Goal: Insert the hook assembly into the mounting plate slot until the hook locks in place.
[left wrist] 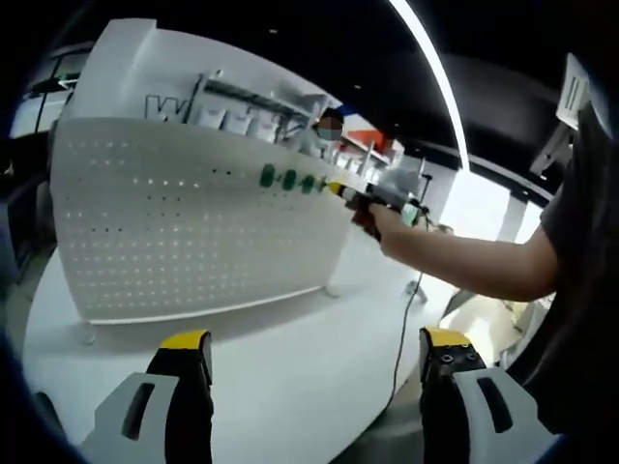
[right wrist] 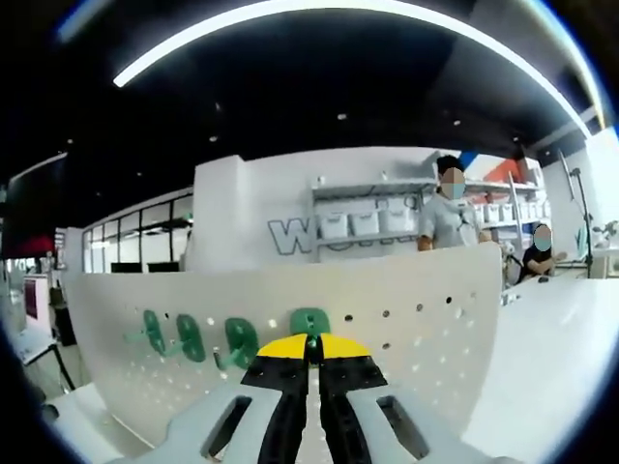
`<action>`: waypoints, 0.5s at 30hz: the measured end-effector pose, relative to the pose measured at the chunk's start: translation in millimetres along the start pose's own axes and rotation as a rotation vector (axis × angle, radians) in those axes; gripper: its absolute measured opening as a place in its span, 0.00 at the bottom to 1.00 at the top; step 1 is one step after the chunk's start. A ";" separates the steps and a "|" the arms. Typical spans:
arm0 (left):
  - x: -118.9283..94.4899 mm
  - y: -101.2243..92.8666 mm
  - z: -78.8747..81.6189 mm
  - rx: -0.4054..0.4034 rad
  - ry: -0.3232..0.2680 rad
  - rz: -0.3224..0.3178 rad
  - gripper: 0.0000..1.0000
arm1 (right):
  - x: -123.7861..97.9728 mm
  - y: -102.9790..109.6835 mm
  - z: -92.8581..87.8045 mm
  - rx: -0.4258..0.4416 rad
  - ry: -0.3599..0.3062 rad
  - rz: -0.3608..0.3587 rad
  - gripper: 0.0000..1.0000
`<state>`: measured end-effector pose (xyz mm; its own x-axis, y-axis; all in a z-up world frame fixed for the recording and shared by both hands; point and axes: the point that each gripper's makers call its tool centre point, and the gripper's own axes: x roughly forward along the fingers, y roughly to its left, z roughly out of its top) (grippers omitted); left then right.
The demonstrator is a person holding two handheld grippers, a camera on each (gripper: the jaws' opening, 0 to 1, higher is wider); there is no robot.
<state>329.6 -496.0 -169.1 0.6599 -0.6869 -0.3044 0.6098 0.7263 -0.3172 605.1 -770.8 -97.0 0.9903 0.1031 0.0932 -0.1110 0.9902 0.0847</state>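
A green hook assembly [right wrist: 309, 324] is pressed against the face of the white perforated mounting plate [right wrist: 406, 319], just above the yellow tips of the right gripper [right wrist: 309, 350], whose jaws are drawn almost together on what appears to be the hook's lower part; the grip itself is hidden by the tips, so a firm hold is judged rather than seen. The hook is held square to the plate, presumably so that it can be pushed straight into a slot and locked. It is seen as a small rounded green piece, glossy and plastic-looking, in line with three similar green hooks [right wrist: 189, 338] already seated in a row toward the plate's left end. In the left gripper view the same row of green hooks [left wrist: 288, 179] is seen along the upper part of the mounting plate [left wrist: 174, 232], close to its right edge, where the right gripper [left wrist: 340, 191] is brought in by the person's bare forearm [left wrist: 464, 261]. The plate is stood upright on a white table [left wrist: 290, 367], well back from the near edge. The left gripper [left wrist: 319, 353] is held low over the table with its jaws wide apart and nothing between them, well clear of the plate, probably to keep the work in sight. Shelving with white bins [right wrist: 368, 222] and two people are seen behind the plate.
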 end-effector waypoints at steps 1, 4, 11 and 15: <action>-0.2 0.9 -0.1 0.000 0.001 0.002 0.90 | 0.2 -0.6 -0.5 -0.009 0.003 -0.008 0.01; -1.5 3.4 0.3 0.001 -0.001 0.009 0.89 | 1.7 0.4 -6.5 -0.009 0.018 -0.010 0.01; -3.5 7.0 -1.4 0.002 0.001 0.018 0.89 | 7.0 1.8 -11.9 -0.064 0.067 -0.021 0.01; -4.0 6.3 -2.3 0.006 0.003 0.017 0.89 | 9.0 0.1 -10.8 -0.068 0.096 -0.011 0.01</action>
<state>329.8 -488.7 -172.0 0.6689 -0.6745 -0.3125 0.6010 0.7381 -0.3066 614.8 -768.7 -106.9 0.9952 0.0977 -0.0030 -0.0977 0.9951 0.0170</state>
